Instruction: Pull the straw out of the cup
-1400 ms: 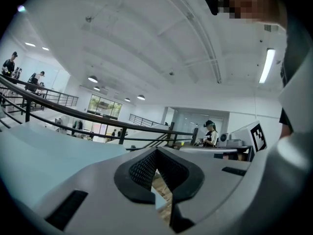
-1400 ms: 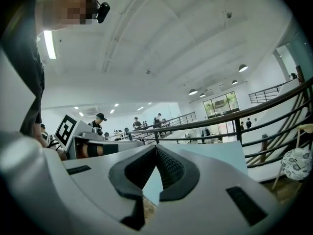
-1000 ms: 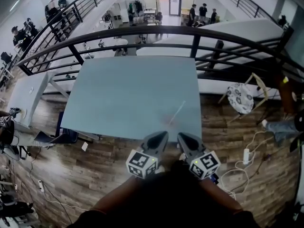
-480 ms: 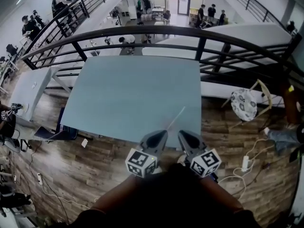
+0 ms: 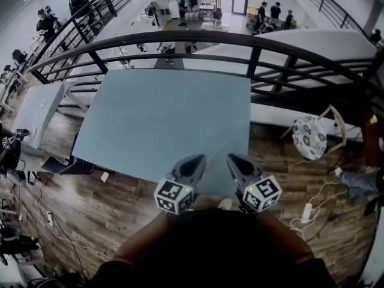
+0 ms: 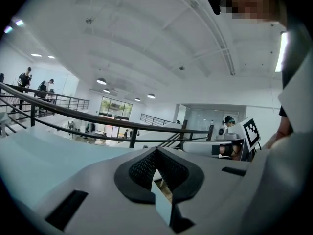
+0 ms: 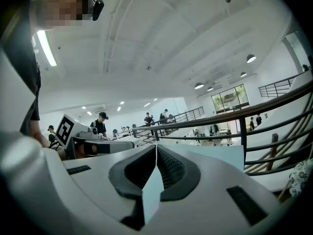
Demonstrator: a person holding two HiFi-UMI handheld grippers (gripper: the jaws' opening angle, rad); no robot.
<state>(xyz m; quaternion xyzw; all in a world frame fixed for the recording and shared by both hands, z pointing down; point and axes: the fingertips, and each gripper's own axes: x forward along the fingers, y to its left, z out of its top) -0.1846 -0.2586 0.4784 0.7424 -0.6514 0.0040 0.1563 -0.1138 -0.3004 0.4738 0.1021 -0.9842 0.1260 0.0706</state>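
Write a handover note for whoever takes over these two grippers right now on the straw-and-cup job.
Left gripper: shut, empty, at the near edge of the table.
Right gripper: shut, empty, beside the left one.
Things: no cup shows in any view; the straw cannot be clearly made out.
Done: cannot be judged; nothing is held.
Left to do: find cup and straw before any pull.

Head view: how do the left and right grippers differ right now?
The left gripper leans toward picture right, the right gripper toward picture left. Behind the left gripper's closed tips, floor shows; behind the right gripper's, only table. Both are shut and empty.
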